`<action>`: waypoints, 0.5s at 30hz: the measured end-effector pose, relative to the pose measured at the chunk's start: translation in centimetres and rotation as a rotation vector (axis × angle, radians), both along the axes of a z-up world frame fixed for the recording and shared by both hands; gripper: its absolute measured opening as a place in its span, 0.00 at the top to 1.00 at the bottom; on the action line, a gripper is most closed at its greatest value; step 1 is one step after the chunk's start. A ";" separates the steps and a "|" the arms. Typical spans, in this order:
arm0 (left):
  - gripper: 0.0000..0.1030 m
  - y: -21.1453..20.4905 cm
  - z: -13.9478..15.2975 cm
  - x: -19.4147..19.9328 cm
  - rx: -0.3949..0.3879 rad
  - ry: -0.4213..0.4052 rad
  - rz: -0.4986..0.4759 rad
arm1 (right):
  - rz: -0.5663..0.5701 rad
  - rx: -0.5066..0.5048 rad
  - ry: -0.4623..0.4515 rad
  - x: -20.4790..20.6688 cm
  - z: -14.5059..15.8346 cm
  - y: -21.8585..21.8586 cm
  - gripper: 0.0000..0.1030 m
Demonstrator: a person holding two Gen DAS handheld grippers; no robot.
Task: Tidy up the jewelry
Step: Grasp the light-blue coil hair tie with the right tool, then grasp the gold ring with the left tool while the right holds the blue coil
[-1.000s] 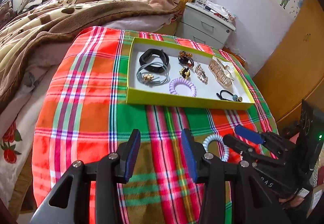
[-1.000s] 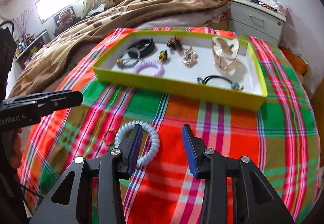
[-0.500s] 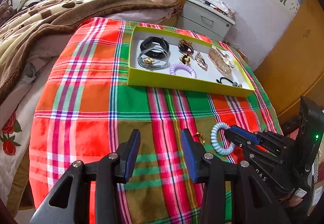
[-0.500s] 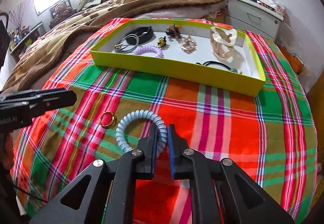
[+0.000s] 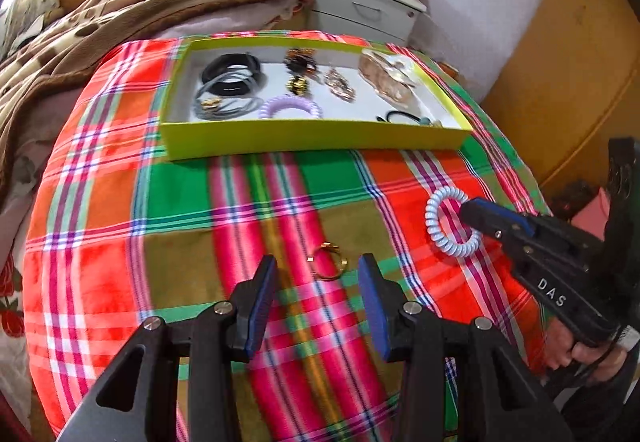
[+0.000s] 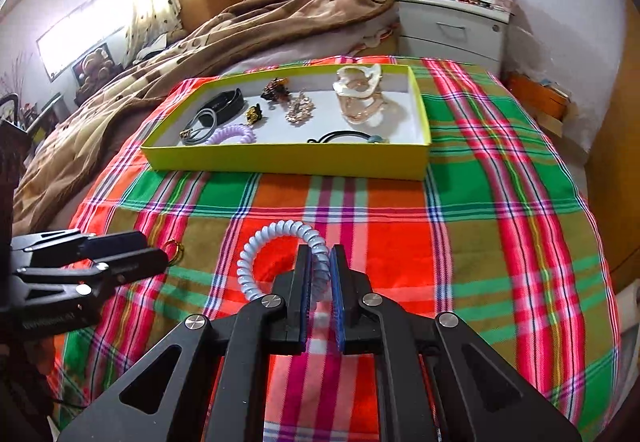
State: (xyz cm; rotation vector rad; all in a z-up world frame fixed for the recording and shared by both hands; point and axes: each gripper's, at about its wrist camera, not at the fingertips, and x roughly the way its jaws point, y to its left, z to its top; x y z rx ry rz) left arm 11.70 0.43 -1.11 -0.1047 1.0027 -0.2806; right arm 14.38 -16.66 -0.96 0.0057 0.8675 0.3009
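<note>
A light blue spiral hair tie [image 6: 276,238] lies over the plaid cloth, and my right gripper [image 6: 319,262] is shut on its near side. The left wrist view shows the same tie [image 5: 434,222] pinched at its right edge by the right gripper [image 5: 470,216]. A small gold ring [image 5: 343,263] rests on the cloth just ahead of my left gripper [image 5: 317,270], which is open, its fingertips on either side of the ring in the picture. From the right wrist, the ring [image 6: 176,250] peeks out behind the left gripper [image 6: 156,248]. A yellow-green tray [image 5: 312,140] stands farther back.
The tray [image 6: 288,162] holds black and grey bands, a purple spiral tie [image 5: 290,108], brooches, a clear claw clip [image 6: 360,94] and a black beaded tie. A bed with a brown blanket [image 6: 240,30] is at the left, a white nightstand [image 6: 452,30] behind, a wooden wardrobe on the right.
My right gripper closed on the blue spiral tie, which was lying loose between its open fingers. My left gripper moved forward, so the gold ring now sits between its fingertips.
</note>
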 end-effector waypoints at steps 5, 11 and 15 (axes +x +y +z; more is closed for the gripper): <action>0.58 -1.2 -0.5 0.2 0.049 -0.004 -0.018 | -0.007 0.014 -0.013 -0.2 0.2 -0.5 0.91; 0.59 -1.5 -0.6 0.4 0.081 -0.022 -0.015 | -0.004 0.019 -0.028 -0.4 0.5 -0.5 0.91; 0.72 -1.6 -0.6 0.4 0.125 -0.036 -0.005 | 0.001 0.023 -0.030 -0.4 0.5 -0.4 0.91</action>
